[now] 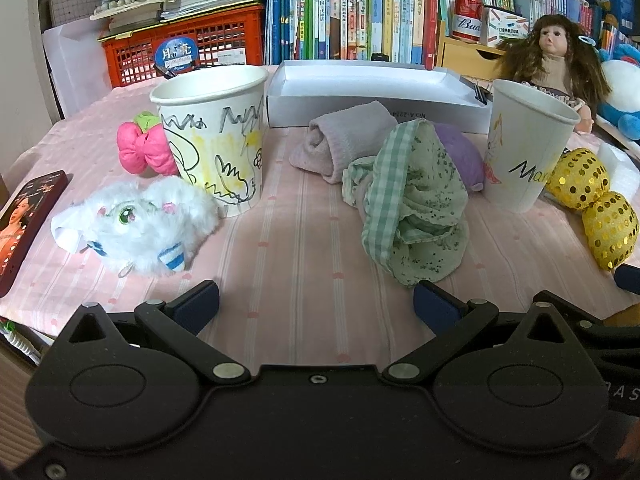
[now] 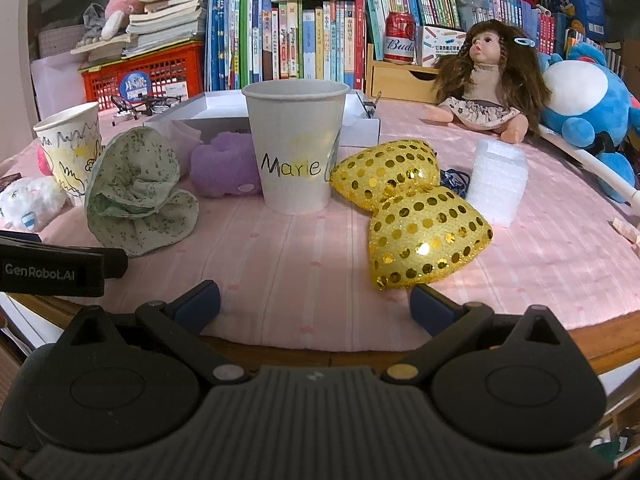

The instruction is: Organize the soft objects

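Both tools spread wide, empty, staged at the table's near edge. Far ahead of left gripper [image 1: 316, 304]: white box [image 1: 376, 98], likely the drop target. Ahead-right: green cloth [image 1: 412, 200], heaped loose. Ahead-left: white plush [image 1: 136, 226], against the scribbled cup [image 1: 216, 136]. Gold bow [image 2: 416, 216] sits just ahead of right gripper [image 2: 314, 304], easiest first grab.

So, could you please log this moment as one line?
left claw: open, empty | right claw: open, empty | green cloth, gold bow: on table | both cups: upright
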A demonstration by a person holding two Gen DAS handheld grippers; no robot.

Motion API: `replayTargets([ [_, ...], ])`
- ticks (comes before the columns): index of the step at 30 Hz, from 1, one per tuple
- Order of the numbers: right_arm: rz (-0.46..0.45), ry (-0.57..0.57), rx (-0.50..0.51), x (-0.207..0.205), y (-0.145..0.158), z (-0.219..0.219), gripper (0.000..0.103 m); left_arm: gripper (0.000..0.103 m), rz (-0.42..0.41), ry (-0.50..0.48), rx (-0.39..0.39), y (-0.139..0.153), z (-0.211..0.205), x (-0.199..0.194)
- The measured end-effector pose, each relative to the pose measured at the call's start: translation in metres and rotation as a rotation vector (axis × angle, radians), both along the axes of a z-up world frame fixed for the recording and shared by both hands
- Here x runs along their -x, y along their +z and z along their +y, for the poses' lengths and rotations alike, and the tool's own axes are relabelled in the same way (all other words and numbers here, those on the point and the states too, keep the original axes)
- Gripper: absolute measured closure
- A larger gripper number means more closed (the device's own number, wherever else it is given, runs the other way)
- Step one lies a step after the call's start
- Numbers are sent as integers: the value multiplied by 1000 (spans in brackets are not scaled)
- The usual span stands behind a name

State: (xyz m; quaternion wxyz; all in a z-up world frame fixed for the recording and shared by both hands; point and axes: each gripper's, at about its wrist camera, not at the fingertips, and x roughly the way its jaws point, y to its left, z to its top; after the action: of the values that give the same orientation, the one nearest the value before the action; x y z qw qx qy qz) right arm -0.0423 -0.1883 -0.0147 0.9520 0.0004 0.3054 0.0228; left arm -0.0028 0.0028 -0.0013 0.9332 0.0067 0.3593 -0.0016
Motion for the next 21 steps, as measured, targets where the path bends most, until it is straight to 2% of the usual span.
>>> replayTargets([
  [6, -25, 20, -4, 2, -1, -2, 0, 1, 0, -1, 28, 3, 0, 2],
  [13, -64, 46, -67, 9, 8, -11, 0, 4, -37, -24, 148, 20, 6, 8],
  [21, -203, 61, 37, 26, 27, -12, 0, 4, -135, -68, 140, 39, -9, 11],
])
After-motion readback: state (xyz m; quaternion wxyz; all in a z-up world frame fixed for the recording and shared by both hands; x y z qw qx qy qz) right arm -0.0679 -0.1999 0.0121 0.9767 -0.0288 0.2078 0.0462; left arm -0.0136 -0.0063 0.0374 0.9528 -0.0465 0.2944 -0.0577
